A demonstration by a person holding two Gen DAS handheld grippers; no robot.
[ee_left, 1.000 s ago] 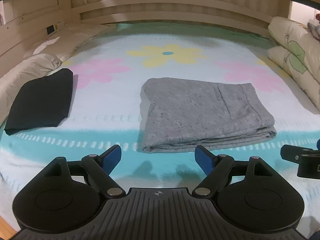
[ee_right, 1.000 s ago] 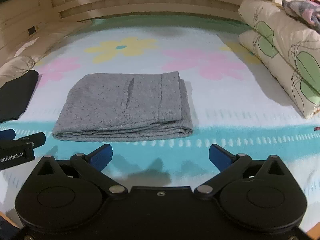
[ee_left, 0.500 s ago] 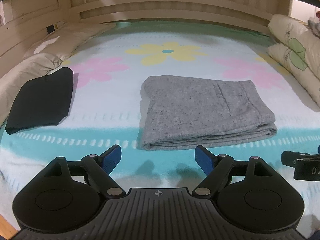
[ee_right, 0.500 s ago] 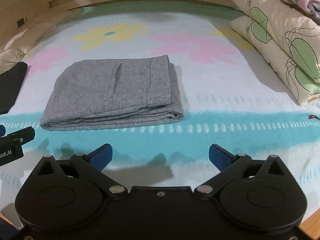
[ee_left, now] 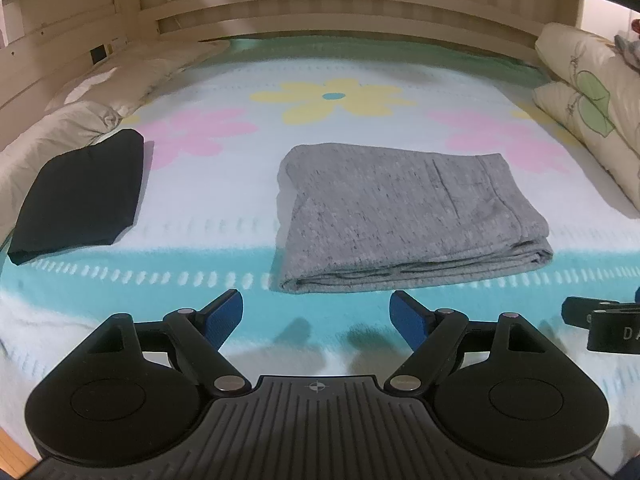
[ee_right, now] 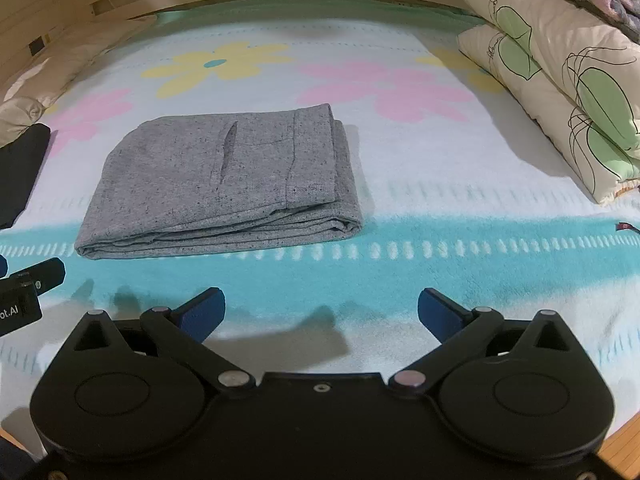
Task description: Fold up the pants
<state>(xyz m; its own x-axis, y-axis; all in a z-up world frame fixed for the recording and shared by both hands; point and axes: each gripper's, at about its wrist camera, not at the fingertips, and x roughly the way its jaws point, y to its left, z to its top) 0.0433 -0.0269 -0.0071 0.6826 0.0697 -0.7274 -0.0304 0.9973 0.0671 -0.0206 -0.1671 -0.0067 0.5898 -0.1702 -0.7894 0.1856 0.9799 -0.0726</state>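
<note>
Grey pants (ee_left: 404, 216) lie folded into a flat rectangle on the flowered blanket (ee_left: 224, 196), layered edges toward me. In the right wrist view the pants (ee_right: 224, 184) lie left of centre. My left gripper (ee_left: 318, 314) is open and empty, just short of the pants' near edge. My right gripper (ee_right: 320, 312) is open and empty, a little short of the pants and to their right. Each gripper's body shows at the edge of the other's view.
A folded black garment (ee_left: 80, 196) lies at the left beside a beige quilt (ee_left: 60, 128). Rolled patterned bedding (ee_right: 560, 80) is stacked along the right. A wooden bed frame (ee_left: 320, 4) runs along the back. The mattress edge is near me.
Both grippers have drawn back a little from the pants, and the right gripper has tilted down. The pants have not moved. Both grippers stay open.
</note>
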